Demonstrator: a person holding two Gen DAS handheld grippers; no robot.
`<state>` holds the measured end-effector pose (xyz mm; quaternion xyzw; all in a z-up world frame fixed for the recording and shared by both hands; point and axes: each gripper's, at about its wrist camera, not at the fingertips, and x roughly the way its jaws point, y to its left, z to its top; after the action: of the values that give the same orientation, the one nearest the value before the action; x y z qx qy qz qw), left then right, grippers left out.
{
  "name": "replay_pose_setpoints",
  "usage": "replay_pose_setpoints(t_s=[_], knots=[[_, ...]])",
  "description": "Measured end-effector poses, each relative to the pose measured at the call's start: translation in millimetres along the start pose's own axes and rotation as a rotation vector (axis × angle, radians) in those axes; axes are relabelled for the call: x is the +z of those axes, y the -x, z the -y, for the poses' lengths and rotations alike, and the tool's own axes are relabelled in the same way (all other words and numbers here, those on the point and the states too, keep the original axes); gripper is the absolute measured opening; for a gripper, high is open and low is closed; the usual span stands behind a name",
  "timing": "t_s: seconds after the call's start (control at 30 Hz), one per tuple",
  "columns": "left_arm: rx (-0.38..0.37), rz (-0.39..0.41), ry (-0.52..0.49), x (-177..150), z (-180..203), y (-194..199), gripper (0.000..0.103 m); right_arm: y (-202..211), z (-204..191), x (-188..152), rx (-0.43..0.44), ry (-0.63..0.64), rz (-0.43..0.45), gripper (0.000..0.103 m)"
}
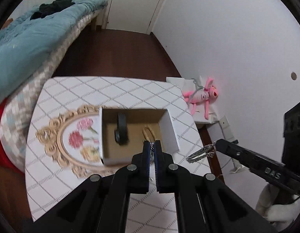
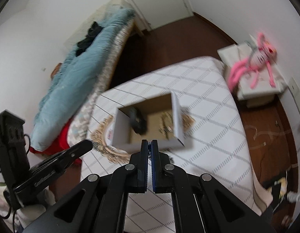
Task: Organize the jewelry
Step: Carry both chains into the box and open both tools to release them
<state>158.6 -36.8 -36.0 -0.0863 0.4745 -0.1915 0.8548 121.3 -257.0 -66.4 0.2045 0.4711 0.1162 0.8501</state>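
Both tools, left [image 1: 152, 145] and right [image 2: 149, 144], grip silver chains [image 1: 201, 153] above the box [image 1: 170, 128] already containing a black watch [image 1: 121, 131] and gold piece [image 1: 148, 134].

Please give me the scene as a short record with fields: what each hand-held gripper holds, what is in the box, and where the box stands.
left hand-held gripper: shut on a silver chain, above the box
right hand-held gripper: shut on a silver bracelet
box: open, on the table
box contents: black watch, gold piece
under the box: ornate gold tray
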Motion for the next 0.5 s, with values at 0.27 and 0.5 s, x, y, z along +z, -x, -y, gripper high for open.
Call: replay_pose_setpoints(t_s=[0.27, 0.5], knots=[[0.065, -0.096, 0.012, 27.8, -25.2, -47.1, 0.003, -43.2, -36.3, 50.6, 0.001, 0.086, -0.045, 0.003], [0.191, -0.177, 0.087, 31.8, -52.0, -72.9, 0.008, -112.9, -36.5, 71.4, -0.017, 0.085, -0.186, 0.004]])
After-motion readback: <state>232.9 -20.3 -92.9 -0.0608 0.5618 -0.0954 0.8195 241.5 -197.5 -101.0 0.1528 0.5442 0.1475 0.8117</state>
